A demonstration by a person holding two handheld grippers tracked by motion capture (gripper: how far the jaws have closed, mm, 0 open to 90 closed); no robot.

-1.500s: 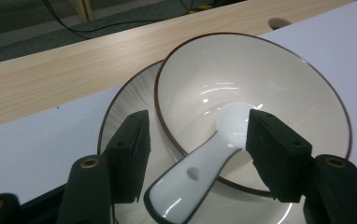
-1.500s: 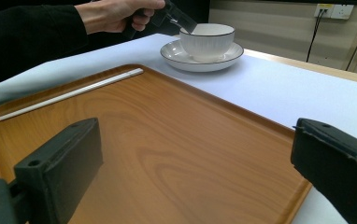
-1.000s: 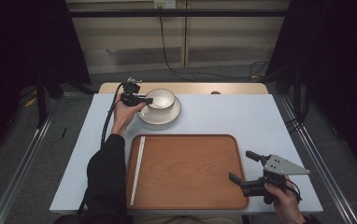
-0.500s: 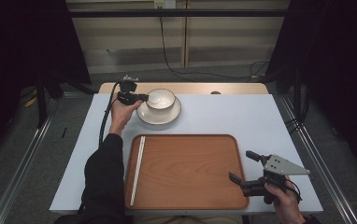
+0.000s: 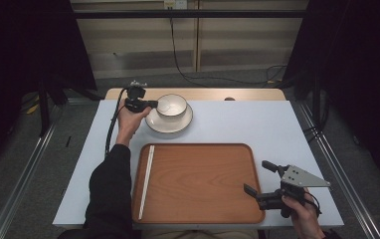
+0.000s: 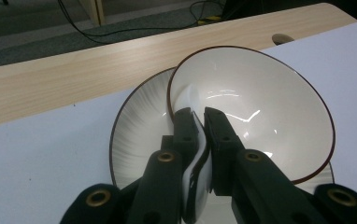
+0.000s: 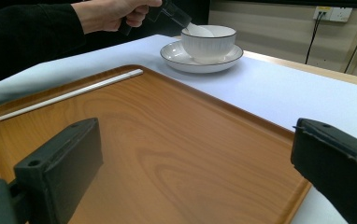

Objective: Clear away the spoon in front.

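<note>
From above, the left gripper (image 5: 148, 104) sits at the near rim of a white bowl (image 5: 172, 105) on a saucer (image 5: 169, 121) at the far side of the surface (image 5: 257, 124), having edged closer over the past second; the right gripper (image 5: 264, 182) waits, fingers wide, over a wooden tray (image 5: 198, 181). The left gripper view shows its fingers (image 6: 186, 135) pinched on a white spoon handle (image 6: 199, 158) inside the bowl. The right gripper view shows white chopsticks (image 7: 69, 94) on the tray, so the spoon is probably headed there.

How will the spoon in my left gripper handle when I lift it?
The spoon looks glossy and glazed, so it may slip from the left gripper. It is probably stiff, brittle ceramic; knocking the bowl rim could chip it. It looks small, so it is likely light.
</note>
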